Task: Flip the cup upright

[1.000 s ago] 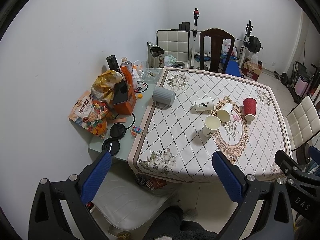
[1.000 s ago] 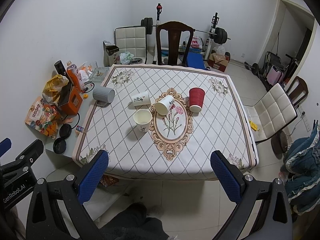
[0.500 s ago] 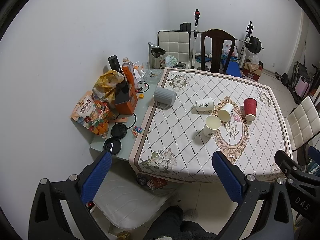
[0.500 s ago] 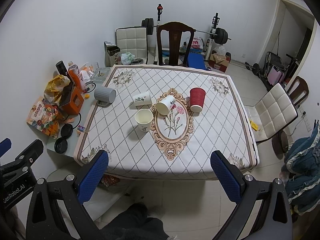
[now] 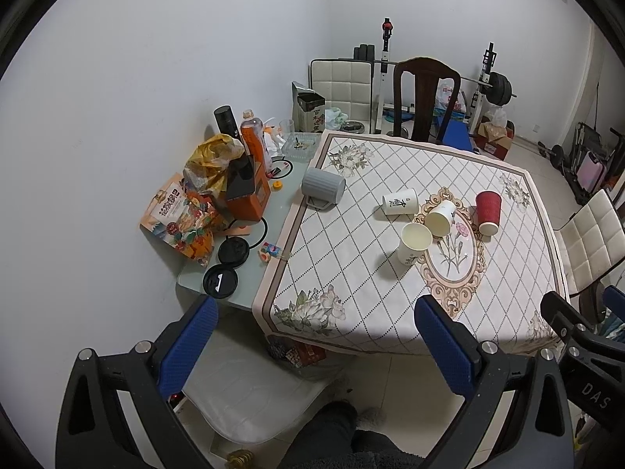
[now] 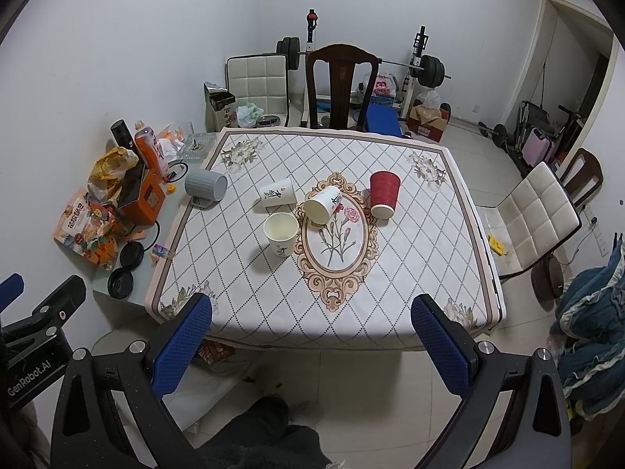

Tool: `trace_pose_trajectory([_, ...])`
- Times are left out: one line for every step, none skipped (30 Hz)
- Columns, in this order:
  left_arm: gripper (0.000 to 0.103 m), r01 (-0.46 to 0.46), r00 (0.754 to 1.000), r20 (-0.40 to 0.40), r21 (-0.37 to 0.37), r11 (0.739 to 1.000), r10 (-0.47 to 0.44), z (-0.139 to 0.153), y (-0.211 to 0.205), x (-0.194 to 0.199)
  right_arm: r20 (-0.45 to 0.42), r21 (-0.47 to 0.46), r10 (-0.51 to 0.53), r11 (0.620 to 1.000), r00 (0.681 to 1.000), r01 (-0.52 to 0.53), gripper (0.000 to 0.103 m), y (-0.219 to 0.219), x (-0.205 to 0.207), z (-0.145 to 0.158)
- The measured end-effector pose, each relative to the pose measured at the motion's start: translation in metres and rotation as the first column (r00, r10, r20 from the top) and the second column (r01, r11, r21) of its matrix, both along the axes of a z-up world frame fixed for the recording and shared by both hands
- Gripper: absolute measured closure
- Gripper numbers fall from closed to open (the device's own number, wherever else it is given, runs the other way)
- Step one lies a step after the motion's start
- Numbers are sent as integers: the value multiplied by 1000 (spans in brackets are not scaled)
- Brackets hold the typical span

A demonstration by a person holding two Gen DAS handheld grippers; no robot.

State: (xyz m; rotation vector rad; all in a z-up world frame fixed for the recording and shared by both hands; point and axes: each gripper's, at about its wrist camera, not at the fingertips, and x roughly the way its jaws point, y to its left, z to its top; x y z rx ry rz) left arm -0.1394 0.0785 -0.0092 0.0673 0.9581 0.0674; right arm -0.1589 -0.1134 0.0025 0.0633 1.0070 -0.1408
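Several cups sit on the patterned tablecloth (image 6: pixel 410 265). A red paper cup (image 6: pixel 383 194) stands upside down. One white paper cup (image 6: pixel 278 193) lies on its side, another (image 6: pixel 322 204) lies tilted with its mouth toward me, and a third (image 6: pixel 279 233) stands upright. A grey ribbed mug (image 6: pixel 206 186) lies on its side at the left edge. All also show in the left wrist view: the red cup (image 5: pixel 488 207), the upright white cup (image 5: pixel 414 243), the grey mug (image 5: pixel 323 187). My left gripper (image 5: pixel 316 336) and right gripper (image 6: pixel 312 336) are open and empty, held well short of the table's near edge.
Clutter crowds a glass side table (image 6: pixel 136 269) on the left: snack bags, an orange box (image 6: pixel 142 197), bottles, black lids. A dark wooden chair (image 6: pixel 341 86) stands behind the table, a white chair (image 6: pixel 535 215) to the right, gym weights at the back wall.
Both views have shifted slightly, so the table sits a little farther away and to the right. The cups have not moved. Both grippers stay open.
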Motion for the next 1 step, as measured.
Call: trace_pose_trajectory([0,1,1000,-1,-3,1000,-1,0,0,0,1,-1,0,1000,1000,0,0,0,-1,1])
